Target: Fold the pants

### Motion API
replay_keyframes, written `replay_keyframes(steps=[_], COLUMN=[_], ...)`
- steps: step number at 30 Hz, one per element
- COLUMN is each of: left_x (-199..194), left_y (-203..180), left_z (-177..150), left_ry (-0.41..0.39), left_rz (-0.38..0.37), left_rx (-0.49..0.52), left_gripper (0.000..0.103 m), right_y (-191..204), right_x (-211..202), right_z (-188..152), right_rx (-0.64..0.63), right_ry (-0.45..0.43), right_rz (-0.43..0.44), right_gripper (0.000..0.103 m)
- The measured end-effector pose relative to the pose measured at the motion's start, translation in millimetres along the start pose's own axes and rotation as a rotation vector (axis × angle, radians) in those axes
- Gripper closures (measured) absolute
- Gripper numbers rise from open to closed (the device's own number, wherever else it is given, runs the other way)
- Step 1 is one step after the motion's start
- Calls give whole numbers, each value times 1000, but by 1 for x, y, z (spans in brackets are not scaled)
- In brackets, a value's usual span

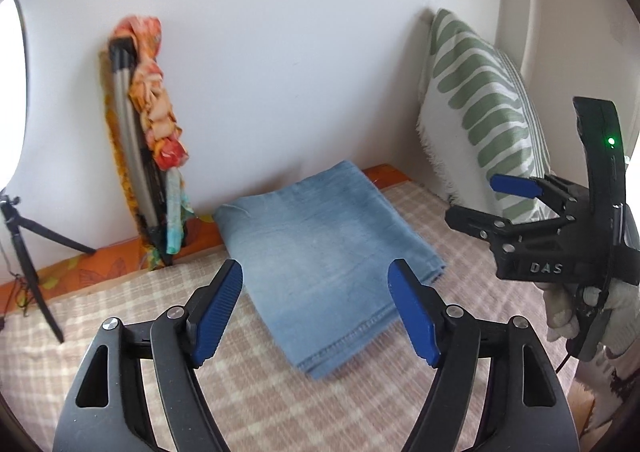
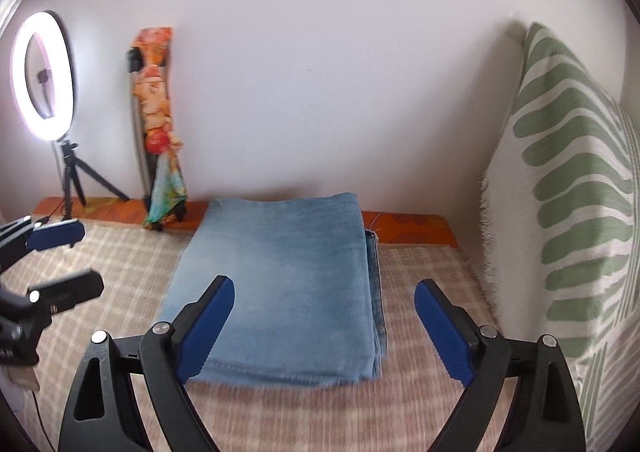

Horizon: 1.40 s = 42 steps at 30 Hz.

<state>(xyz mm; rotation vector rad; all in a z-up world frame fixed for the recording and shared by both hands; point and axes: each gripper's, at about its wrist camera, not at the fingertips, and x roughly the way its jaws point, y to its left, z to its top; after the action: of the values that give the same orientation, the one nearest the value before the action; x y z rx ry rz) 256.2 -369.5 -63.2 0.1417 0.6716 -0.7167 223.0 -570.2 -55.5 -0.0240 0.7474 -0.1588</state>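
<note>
On a checked bedcover against a white wall, the pants lie folded into a flat blue rectangle, layered edges showing along their right side. I hold my left gripper above the near corner of the pants with its jaws wide and nothing between the blue pads. My right gripper hangs over the near edge of the pants, jaws wider still, also empty; neither tool touches the denim. From the left camera the right gripper shows at the frame's edge, held in a gloved hand, a green light lit on its body. A green-striped pillow stands upright to the right of the pants, against the wall. To the left, a bundle of orange patterned cloth leans on the wall, and beyond it a lit ring light stands on a small tripod.
</note>
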Motion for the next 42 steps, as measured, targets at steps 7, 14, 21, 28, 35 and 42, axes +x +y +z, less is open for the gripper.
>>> replay_keyframes(steps=[7, 14, 21, 28, 35, 42], left_x=[-48, -89, -124, -140, -152, -163], left_y=[-9, -13, -17, -15, -17, -19], left_z=[-25, -59, -90, -105, -110, -110], left_ry=[-19, -13, -24, -4, -18, -42], left_rz=[-2, 0, 3, 28, 79, 155], left_rx=[5, -23, -52, -79, -65, -47], left_gripper=[23, 22, 22, 22, 18, 13], right_y=[5, 13, 33, 45, 56, 62], right_x=[-59, -113, -150, -171, -180, -186], right_z=[-23, -53, -78, -93, -93, -92], right_rx=[57, 156, 167, 204, 185, 180], right_ry=[-37, -46, -36, -60, -78, -92], right_rz=[5, -89, -104, -117, -140, -143], right_gripper=[4, 0, 0, 0, 0, 0])
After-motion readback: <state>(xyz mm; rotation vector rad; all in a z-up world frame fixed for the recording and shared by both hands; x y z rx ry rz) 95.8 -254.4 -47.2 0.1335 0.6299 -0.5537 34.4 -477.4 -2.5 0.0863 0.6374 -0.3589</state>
